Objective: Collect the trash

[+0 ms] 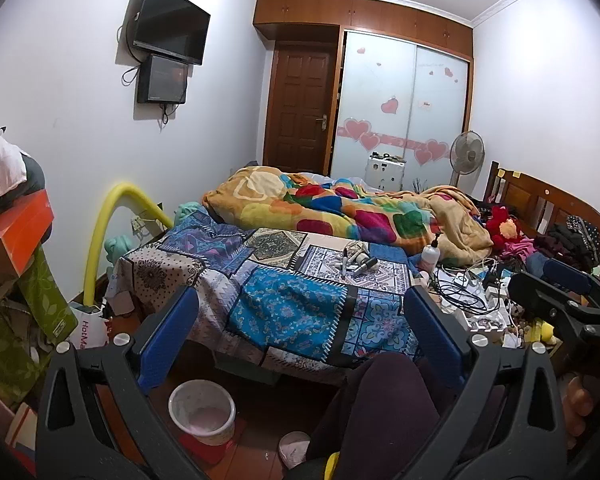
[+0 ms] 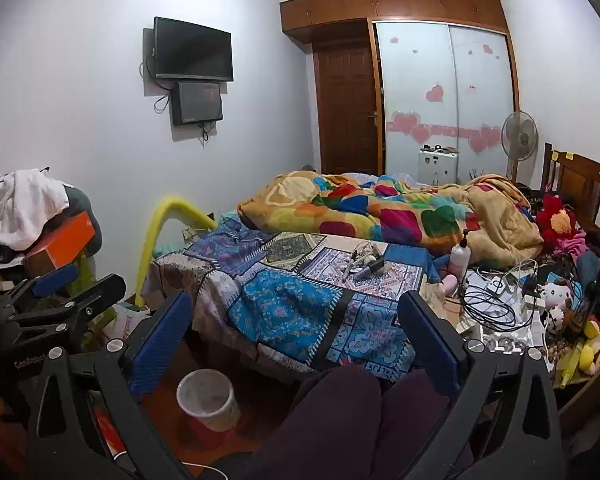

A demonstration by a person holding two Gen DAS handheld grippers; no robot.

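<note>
The left gripper (image 1: 296,328) fills the bottom of its own view, blue pads spread wide with nothing between them, and the right gripper (image 2: 296,328) stands the same way in its view, jaws apart and empty; each also shows at the edge of the other's picture. Beneath both lie the person's knees (image 2: 340,412) in dark cloth, so the person seems to sit facing the bed (image 1: 300,280). Judging by this, the task is at its very start: nothing is held, and the step in hand is to pick a first piece of trash. The bin (image 1: 202,410) (a pale round pail with a bag liner, apparently almost empty) stands on the floor, below and just beside the left gripper's left finger, near the foot of the bed. What counts as trash is hard to tell; the likeliest place is the clutter (image 2: 500,304) of cables, boxes and scraps beyond the right gripper's right finger, well apart from the bin. The next move probably calls for reaching the right gripper forward and rightward into that heap, choosing a loose scrap clear of the cables.
</note>
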